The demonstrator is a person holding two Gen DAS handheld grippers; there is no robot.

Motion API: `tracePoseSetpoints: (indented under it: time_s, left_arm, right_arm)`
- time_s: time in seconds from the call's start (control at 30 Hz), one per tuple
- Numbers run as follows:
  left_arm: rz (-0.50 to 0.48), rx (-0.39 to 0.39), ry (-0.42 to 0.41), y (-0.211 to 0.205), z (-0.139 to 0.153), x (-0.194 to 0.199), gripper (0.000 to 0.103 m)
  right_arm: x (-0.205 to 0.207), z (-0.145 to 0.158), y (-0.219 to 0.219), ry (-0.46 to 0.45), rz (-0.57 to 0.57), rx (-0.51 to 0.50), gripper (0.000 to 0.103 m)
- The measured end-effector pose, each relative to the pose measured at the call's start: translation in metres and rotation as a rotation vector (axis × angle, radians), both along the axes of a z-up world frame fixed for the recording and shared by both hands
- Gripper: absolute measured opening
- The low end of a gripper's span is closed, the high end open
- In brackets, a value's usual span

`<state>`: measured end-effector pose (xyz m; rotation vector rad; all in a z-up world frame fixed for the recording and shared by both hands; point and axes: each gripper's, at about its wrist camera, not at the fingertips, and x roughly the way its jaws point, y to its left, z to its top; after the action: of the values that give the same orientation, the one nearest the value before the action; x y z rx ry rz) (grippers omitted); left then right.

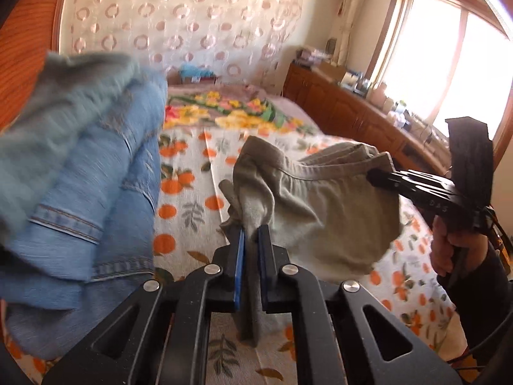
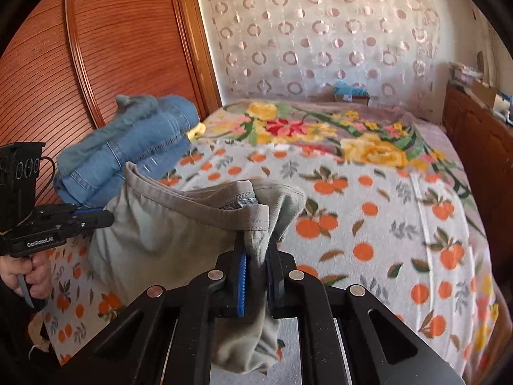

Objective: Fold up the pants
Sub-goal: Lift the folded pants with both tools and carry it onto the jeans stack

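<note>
The grey-green pants (image 1: 320, 199) hang in the air over the bed, held between both grippers. My left gripper (image 1: 251, 234) is shut on one corner of the waistband. My right gripper (image 2: 256, 247) is shut on the other corner; the pants (image 2: 166, 234) sag between them. In the left wrist view the right gripper (image 1: 378, 171) comes in from the right, pinching the waistband. In the right wrist view the left gripper (image 2: 105, 216) comes in from the left, its tips hidden in the cloth.
A pile of folded blue jeans (image 1: 96, 176) lies on the bed's left side, also in the right wrist view (image 2: 128, 150). The bed has an orange-print sheet (image 2: 368, 218) and a flowered blanket (image 2: 320, 131). A wooden wardrobe (image 2: 112, 48) stands left, a wooden cabinet (image 1: 352, 112) right.
</note>
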<state>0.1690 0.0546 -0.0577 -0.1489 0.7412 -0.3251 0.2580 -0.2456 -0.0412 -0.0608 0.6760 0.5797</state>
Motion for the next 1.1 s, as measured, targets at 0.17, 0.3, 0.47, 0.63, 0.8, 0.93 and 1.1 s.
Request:
tracePoseSetpoints:
  time_s: [0.17, 0.3, 0.47, 0.63, 0.8, 0.93, 1.1]
  left_arm:
    - [0.032, -0.008, -0.1, 0.014, 0.038, -0.014, 0.009]
    - [0.1, -0.03, -0.175, 0.042, 0.068, -0.022, 0.009]
    - [0.173, 0.004, -0.227, 0.073, 0.094, -0.025, 0.009]
    - [0.241, 0.021, -0.218, 0.102, 0.093, -0.016, 0.008]
    - [0.294, 0.016, -0.207, 0.126, 0.084, -0.012, 0.006]
    - [0.312, 0.014, -0.186, 0.141, 0.075, -0.011, 0.005]
    - [0.345, 0.015, -0.177, 0.156, 0.068, -0.013, 0.005]
  right_arm:
    - [0.006, 0.041, 0.021, -0.068, 0.039, 0.006, 0.009]
    - [0.022, 0.081, 0.056, -0.134, 0.102, -0.015, 0.009]
    - [0.05, 0.107, 0.108, -0.192, 0.164, -0.039, 0.009]
    - [0.082, 0.107, 0.163, -0.223, 0.226, -0.089, 0.009]
    - [0.125, 0.094, 0.217, -0.216, 0.277, -0.138, 0.009]
    - [0.155, 0.093, 0.237, -0.236, 0.318, -0.135, 0.008]
    - [0.16, 0.096, 0.239, -0.274, 0.377, -0.144, 0.008]
